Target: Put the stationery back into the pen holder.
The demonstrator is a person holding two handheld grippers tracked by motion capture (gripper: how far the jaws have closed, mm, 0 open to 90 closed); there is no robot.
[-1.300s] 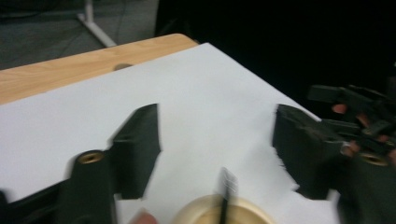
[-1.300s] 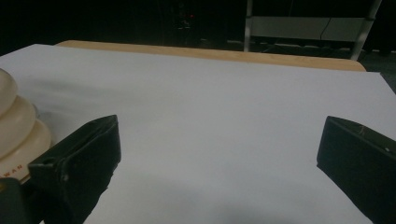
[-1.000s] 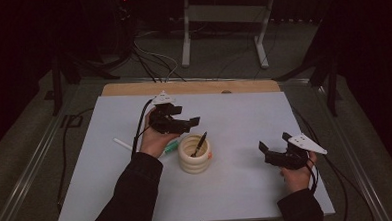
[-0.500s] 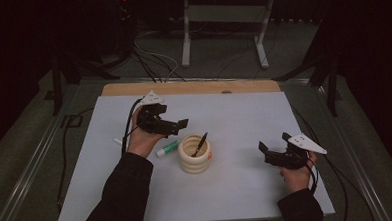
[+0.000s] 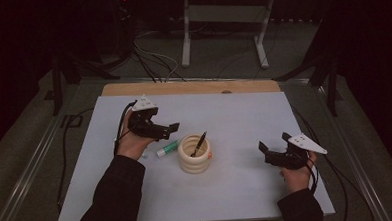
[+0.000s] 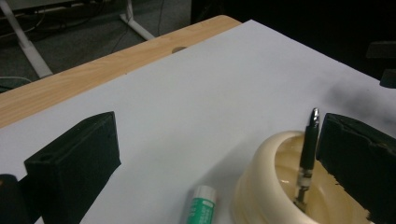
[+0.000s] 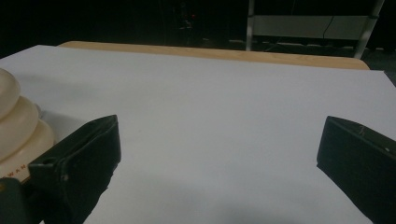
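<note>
A cream ribbed cup stands mid-table with a black pen leaning upright inside it. A green-and-white tube lies flat just left of the cup. My left gripper hovers left of and behind the cup, open; its jaws have just been opening and hold nothing. In the left gripper view the left gripper frames the tube, the cup and the pen, which stands near the right jaw. My right gripper rests at the table's right, open and empty, jaws wide in its own view.
A white sheet covers the table, with a bare wooden strip along the far edge. A metal stand and cables sit on the dark floor behind. The cup's side shows at the left of the right gripper view.
My left hand has drawn leftward from above the cup, uncovering the green-and-white tube. The pen stays in the cup. The right hand has not moved.
</note>
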